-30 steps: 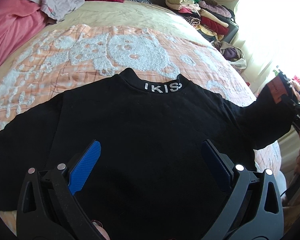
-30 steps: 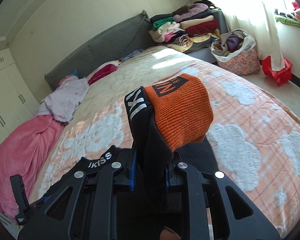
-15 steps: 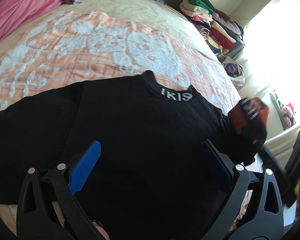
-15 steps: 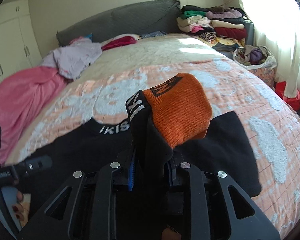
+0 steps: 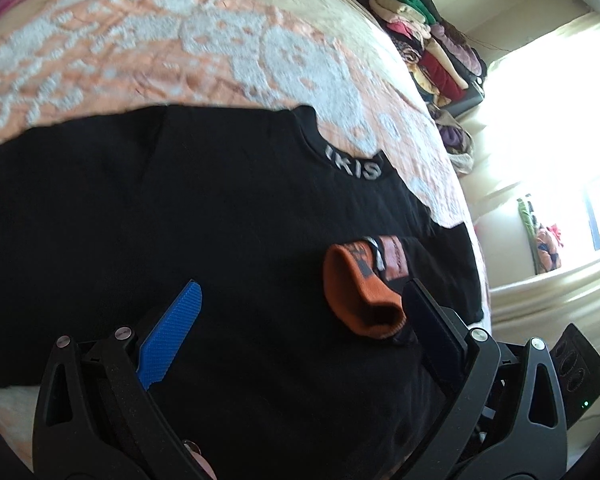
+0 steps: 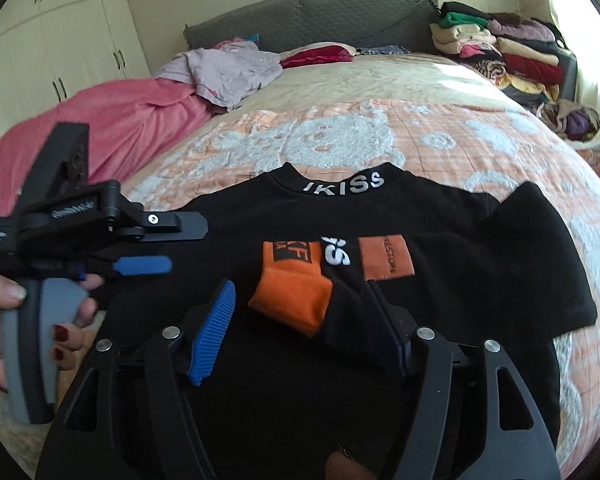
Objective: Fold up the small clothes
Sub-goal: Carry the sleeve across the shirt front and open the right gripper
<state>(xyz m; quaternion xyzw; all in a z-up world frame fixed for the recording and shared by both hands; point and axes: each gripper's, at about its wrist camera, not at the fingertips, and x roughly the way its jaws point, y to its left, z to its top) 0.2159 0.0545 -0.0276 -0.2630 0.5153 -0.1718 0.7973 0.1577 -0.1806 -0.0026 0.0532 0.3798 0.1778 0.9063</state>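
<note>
A black sweatshirt [image 6: 480, 280] with an "IKISS" collar lies flat on the bed; it also shows in the left wrist view [image 5: 180, 220]. Its right sleeve is folded across the chest, and the orange cuff [image 6: 292, 296] rests there; the cuff shows in the left wrist view [image 5: 352, 296] too. My right gripper [image 6: 300, 304] is open, with the cuff lying between its fingers. My left gripper [image 5: 300, 300] is open and empty, just above the shirt's body; it also appears at the left of the right wrist view [image 6: 140, 266].
The shirt lies on an orange and white patterned blanket [image 6: 340, 140]. A pink cover [image 6: 112, 120] and a lilac garment [image 6: 228, 68] lie at the far left. Stacked folded clothes [image 6: 496, 48] stand at the far right, by a bag of clothes [image 6: 580, 128].
My right gripper carried the sleeve across the chest, lowered it onto the shirt and opened, letting the cuff go. My left gripper stayed open and shifted leftwards over the shirt.
</note>
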